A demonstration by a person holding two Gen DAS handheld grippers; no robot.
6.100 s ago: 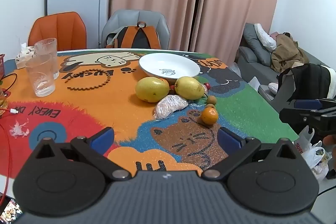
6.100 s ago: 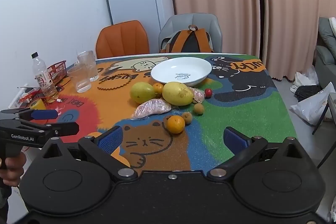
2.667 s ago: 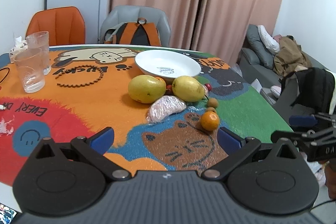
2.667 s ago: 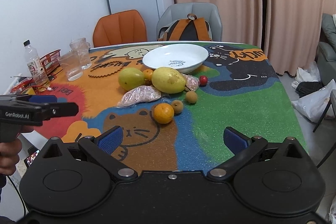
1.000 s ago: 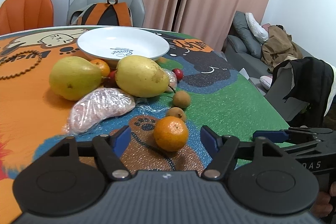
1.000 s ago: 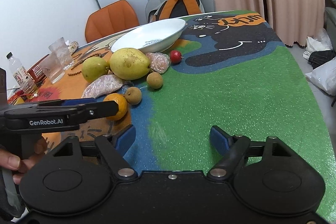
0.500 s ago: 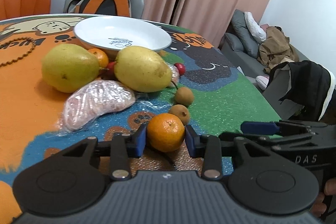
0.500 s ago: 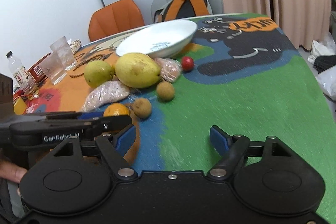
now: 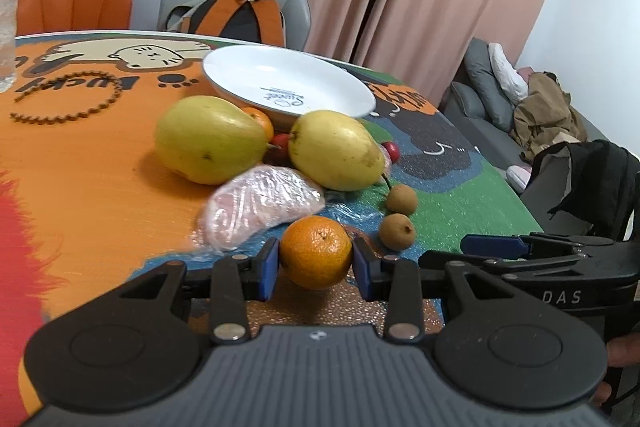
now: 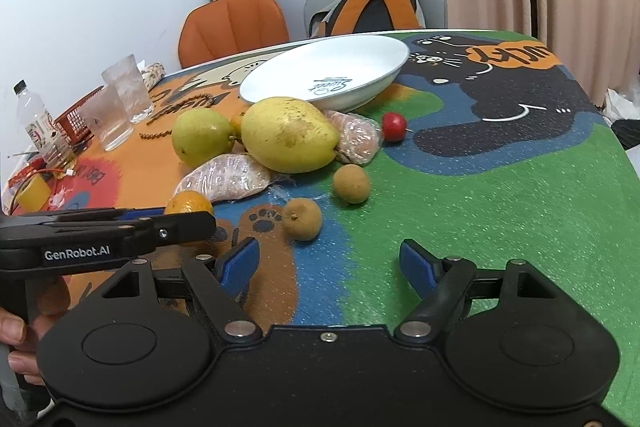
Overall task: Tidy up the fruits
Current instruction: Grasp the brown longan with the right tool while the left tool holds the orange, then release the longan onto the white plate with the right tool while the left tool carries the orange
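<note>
My left gripper [image 9: 316,261] is shut on a round orange [image 9: 316,247], its blue pads pressing both sides. Beyond it lie a wrapped pink fruit piece [image 9: 260,207], two yellow-green pears [image 9: 208,139] [image 9: 334,149], two brown longans [image 9: 397,231] [image 9: 401,198] and a white plate [image 9: 288,87]. In the right wrist view my right gripper [image 10: 328,263] stands open over the mat with nothing between its fingers. The near longan [image 10: 302,225] lies just ahead of it. The left gripper [image 10: 188,223] half hides the orange [image 10: 188,205] there.
A small red fruit [image 10: 394,126] lies right of the pile. Two glasses [image 10: 116,107], a bottle [image 10: 38,123] and a red basket [image 10: 76,115] stand at the table's left. An orange chair [image 10: 236,23] and a grey chair with a backpack [image 10: 372,7] stand behind.
The left jaws, open around the orange a second ago, have closed on it. Both grippers have moved nearer the fruit pile.
</note>
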